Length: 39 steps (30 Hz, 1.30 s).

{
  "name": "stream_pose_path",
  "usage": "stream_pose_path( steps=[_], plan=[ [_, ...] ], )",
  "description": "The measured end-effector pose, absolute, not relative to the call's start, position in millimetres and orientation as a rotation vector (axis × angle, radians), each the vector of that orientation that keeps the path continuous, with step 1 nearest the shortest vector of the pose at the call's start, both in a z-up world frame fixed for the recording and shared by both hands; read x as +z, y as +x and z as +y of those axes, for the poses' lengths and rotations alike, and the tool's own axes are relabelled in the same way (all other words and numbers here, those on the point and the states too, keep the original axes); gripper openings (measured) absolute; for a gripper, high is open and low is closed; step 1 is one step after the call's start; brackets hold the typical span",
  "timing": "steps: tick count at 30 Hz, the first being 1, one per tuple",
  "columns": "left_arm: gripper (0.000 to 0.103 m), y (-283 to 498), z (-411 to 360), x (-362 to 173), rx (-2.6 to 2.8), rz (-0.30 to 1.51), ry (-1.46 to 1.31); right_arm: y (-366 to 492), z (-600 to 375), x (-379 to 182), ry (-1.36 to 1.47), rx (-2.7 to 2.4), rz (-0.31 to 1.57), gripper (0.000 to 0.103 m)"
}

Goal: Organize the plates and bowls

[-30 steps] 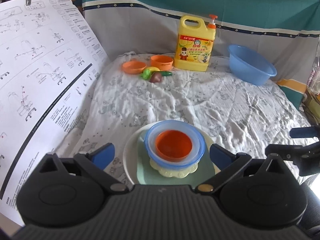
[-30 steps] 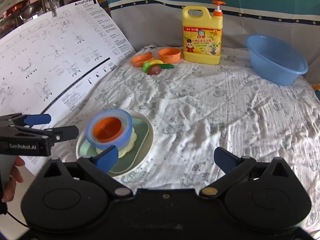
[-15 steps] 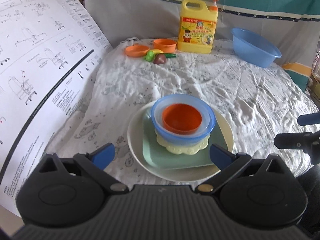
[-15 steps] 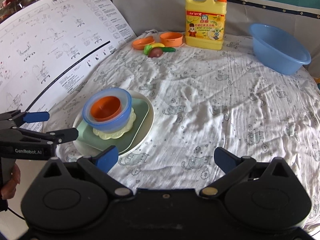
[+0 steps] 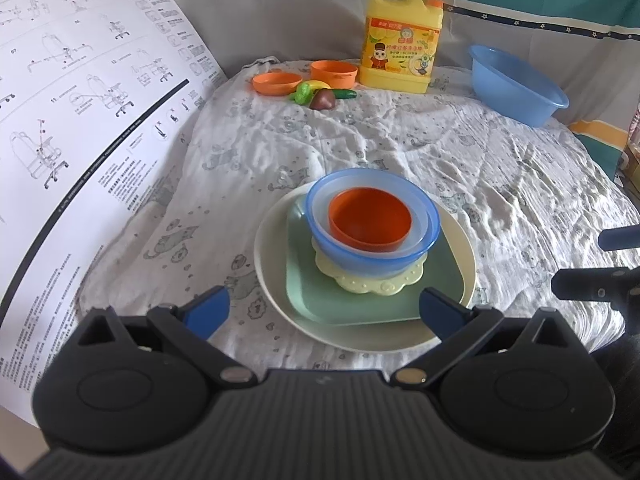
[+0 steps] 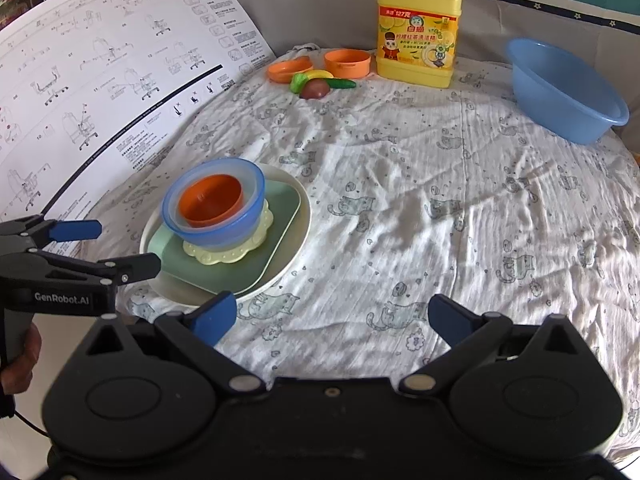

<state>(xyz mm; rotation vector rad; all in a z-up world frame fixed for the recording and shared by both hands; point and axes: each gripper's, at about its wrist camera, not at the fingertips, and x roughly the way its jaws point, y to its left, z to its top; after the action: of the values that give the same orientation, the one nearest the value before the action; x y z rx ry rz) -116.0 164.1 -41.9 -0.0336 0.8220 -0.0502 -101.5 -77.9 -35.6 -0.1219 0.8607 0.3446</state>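
Note:
A stack stands near the front of the cloth-covered table: a cream round plate [image 5: 272,280] [image 6: 298,224], a green square plate [image 5: 440,280] [image 6: 280,208], a yellow scalloped plate [image 5: 380,286] [image 6: 224,254], a blue bowl [image 5: 336,236] [image 6: 224,232] and an orange bowl [image 5: 370,220] [image 6: 210,200] nested on top. My left gripper [image 5: 324,312] [image 6: 124,248] is open and empty, just in front of the stack. My right gripper [image 6: 332,316] is open and empty, to the right of the stack; its fingers [image 5: 592,284] show at the left wrist view's right edge.
At the back stand a small orange plate [image 5: 277,82], an orange cup [image 5: 334,72], toy vegetables [image 5: 320,94], a yellow detergent jug [image 5: 400,52] and a blue basin [image 5: 516,84]. A large printed instruction sheet [image 5: 80,120] leans along the left.
Both grippers have pulled back and risen, so the stack sits farther ahead of the left gripper. The stack itself has not moved. Both stay open.

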Motion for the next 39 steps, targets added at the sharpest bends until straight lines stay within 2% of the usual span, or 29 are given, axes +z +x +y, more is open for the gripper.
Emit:
stream_pose_path(
  steps=[39],
  plan=[
    [0.103,-116.2,159.8,-40.3,-0.060,0.814,0.003,-100.7,-81.7,-37.0,-0.136,0.340,0.876,0.103]
  ],
)
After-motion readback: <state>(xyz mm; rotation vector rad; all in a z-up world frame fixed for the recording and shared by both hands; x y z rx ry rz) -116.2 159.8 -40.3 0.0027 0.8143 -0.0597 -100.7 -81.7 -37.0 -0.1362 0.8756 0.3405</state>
